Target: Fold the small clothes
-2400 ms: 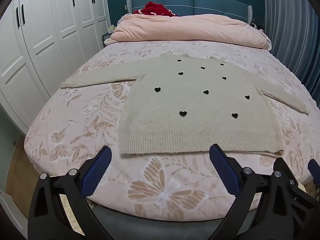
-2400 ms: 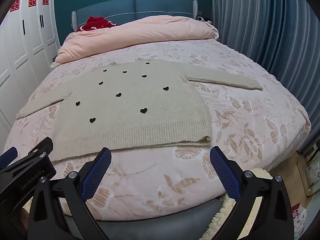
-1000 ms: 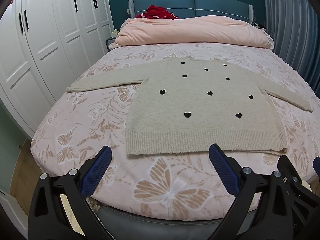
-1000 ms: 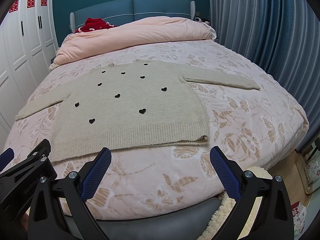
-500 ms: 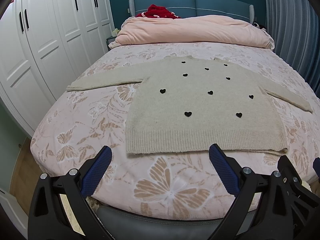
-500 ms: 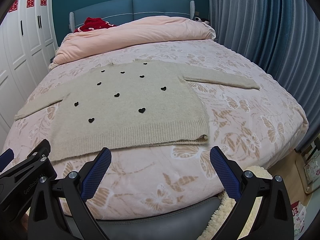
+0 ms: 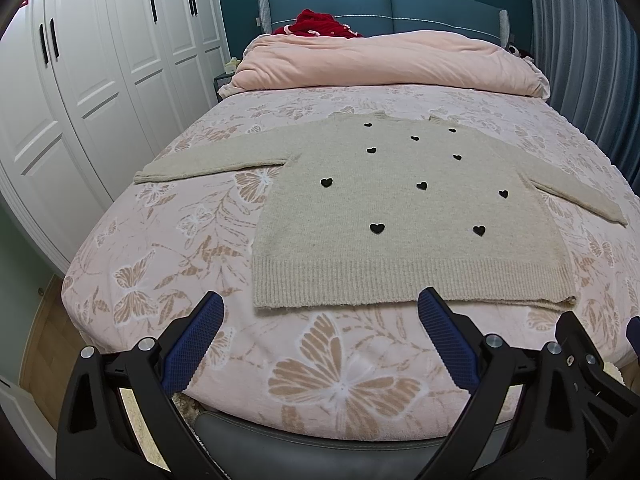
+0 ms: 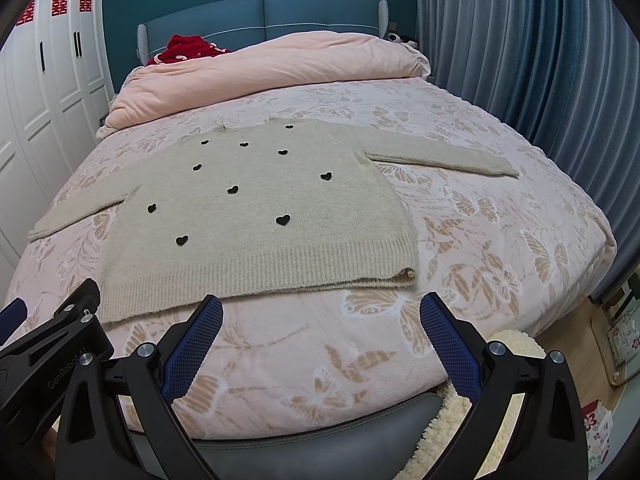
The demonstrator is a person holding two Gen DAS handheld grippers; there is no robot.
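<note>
A beige knit sweater [image 7: 400, 216] with small black hearts lies flat on the bed, hem toward me, both sleeves spread out to the sides. It also shows in the right wrist view [image 8: 256, 216]. My left gripper [image 7: 320, 308] is open and empty, held above the foot of the bed just short of the hem. My right gripper [image 8: 320, 312] is open and empty, just short of the hem's right half. The left gripper's body shows at the lower left of the right wrist view.
The bed [image 7: 180, 240] has a pink butterfly-print cover. A folded pink duvet [image 7: 380, 60] and a red garment [image 7: 316, 24] lie at the headboard. White wardrobes [image 7: 80, 80] stand on the left, blue curtains [image 8: 540, 60] on the right. A fluffy rug [image 8: 508, 340] lies on the floor.
Both grippers have drawn back and risen slightly from the bed over the last seconds, then held nearly still. The sweater has not moved. Both stay open.
</note>
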